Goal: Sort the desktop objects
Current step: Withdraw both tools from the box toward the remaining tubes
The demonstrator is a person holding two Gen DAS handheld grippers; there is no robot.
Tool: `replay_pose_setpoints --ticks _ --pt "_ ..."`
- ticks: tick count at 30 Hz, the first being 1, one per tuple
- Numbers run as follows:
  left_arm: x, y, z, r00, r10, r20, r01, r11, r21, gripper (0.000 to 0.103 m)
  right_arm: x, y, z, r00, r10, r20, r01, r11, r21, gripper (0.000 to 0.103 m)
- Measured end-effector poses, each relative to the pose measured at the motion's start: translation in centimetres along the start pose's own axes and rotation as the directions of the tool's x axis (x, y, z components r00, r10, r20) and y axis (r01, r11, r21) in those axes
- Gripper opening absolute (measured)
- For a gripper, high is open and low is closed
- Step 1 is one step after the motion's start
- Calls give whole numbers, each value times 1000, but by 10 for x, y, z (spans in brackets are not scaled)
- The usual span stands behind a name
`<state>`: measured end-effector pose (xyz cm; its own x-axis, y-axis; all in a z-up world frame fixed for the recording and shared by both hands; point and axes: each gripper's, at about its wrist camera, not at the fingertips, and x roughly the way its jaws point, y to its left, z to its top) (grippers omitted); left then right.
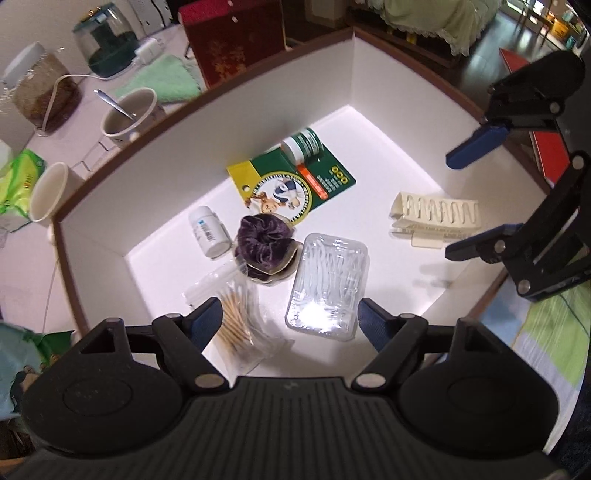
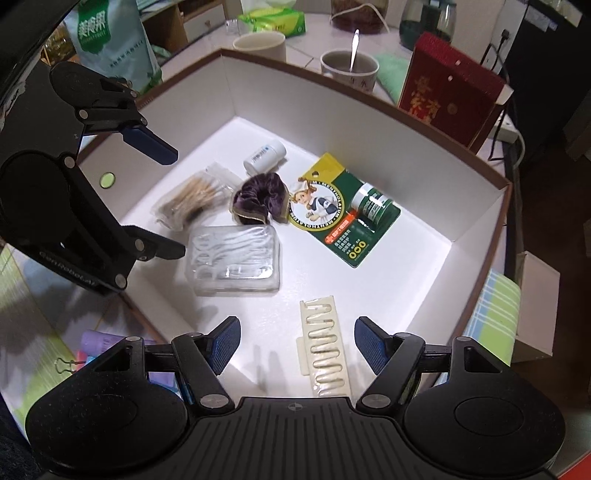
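Observation:
A white box with a brown rim [image 1: 295,110] [image 2: 332,122] holds the sorted items. In it lie a green Mentholatum card with a small jar [image 1: 295,177] [image 2: 343,218], a white bottle [image 1: 208,236] [image 2: 264,157], a purple scrunchie [image 1: 264,243] [image 2: 258,199], a bag of wooden swabs [image 1: 240,325] [image 2: 188,199], a clear case of floss picks [image 1: 327,284] [image 2: 234,258] and a cream clip strip [image 1: 436,216] [image 2: 327,350]. My left gripper [image 1: 290,321] [image 2: 166,201] hovers open over the case and swab bag. My right gripper [image 2: 297,341] [image 1: 463,203] is open above the strip, holding nothing.
Outside the box stand a mug with a spoon [image 1: 129,114] [image 2: 349,66], a paper cup [image 1: 48,192] [image 2: 260,44], a red gift box [image 1: 232,40] [image 2: 450,88], a green cloth [image 1: 162,79], a tissue pack [image 2: 273,20] and glass jars [image 1: 44,92]. A binder clip [image 2: 64,365] lies lower left.

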<state>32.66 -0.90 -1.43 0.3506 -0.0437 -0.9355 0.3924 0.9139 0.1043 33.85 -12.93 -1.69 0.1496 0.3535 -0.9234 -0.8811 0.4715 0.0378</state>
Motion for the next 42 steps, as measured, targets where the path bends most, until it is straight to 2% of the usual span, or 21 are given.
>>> replay_pose_setpoints --ticks 12,22,28,34,42 --pt "-54 -9 -17 995 54 82 -53 998 -21 80 -47 15 -21 996 -30 84 27 999 37 71" --pt "-87 -14 -63 989 68 132 -65 998 -26 80 -77 26 -48 990 -36 137 28 997 66 71" --pt "-95 -7 -99 988 70 137 -64 997 -52 80 -84 29 -71 989 -21 146 6 994 107 71" --pt "-93 -11 -129 989 57 134 -53 998 -35 79 -79 31 -93 990 5 141 -29 985 169 71" --pt "-73 -24 -159 993 -10 116 13 1000 -22 75 -59 34 -123 990 54 133 -93 948 304 71"
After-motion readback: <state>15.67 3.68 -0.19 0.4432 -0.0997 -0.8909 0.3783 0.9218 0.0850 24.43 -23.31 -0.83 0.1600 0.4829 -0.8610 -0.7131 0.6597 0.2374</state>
